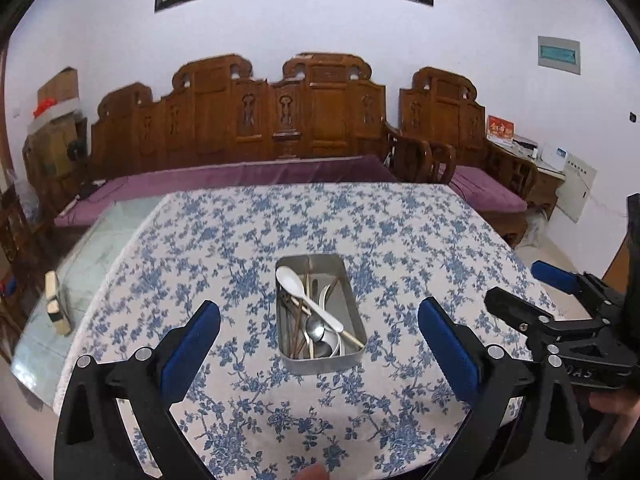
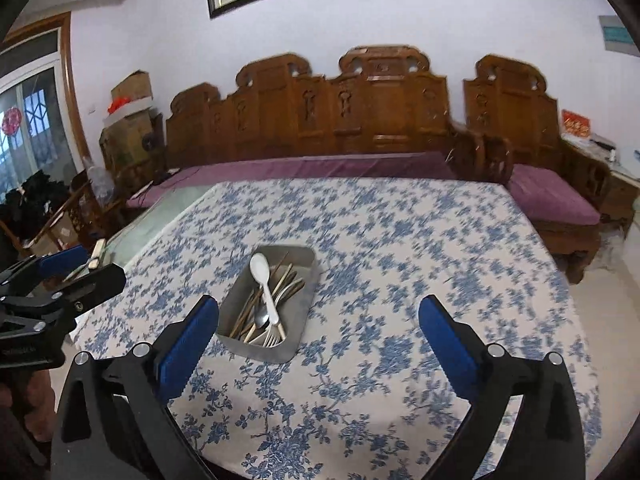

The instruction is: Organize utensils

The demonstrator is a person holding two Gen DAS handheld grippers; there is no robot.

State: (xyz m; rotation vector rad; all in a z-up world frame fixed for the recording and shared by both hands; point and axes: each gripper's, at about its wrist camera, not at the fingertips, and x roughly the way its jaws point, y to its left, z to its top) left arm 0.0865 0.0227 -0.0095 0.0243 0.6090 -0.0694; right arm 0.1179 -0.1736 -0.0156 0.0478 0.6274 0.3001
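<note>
A grey metal tray [image 1: 352, 300] [image 2: 306, 284] stands on the blue-flowered tablecloth [image 1: 400, 232]. A white spoon [image 1: 308, 296] [image 2: 264, 284], brown chopsticks [image 1: 296, 328], a metal spoon [image 1: 314, 328] and a fork [image 2: 271, 338] lie in it together. My left gripper [image 1: 319, 312] hovers above and in front of the tray, open, with nothing between its blue pads. My right gripper [image 2: 319, 312] is open too, above the cloth just right of the tray, and holds nothing. Each gripper shows at the side of the other's view.
A bare glass strip of the table [image 1: 92, 256] lies left of the cloth, with a small pale block [image 1: 56, 304] on it. A carved wooden sofa [image 1: 280, 120] with purple cushions stands behind the table. A wooden side table [image 1: 548, 168] with boxes is at the far right.
</note>
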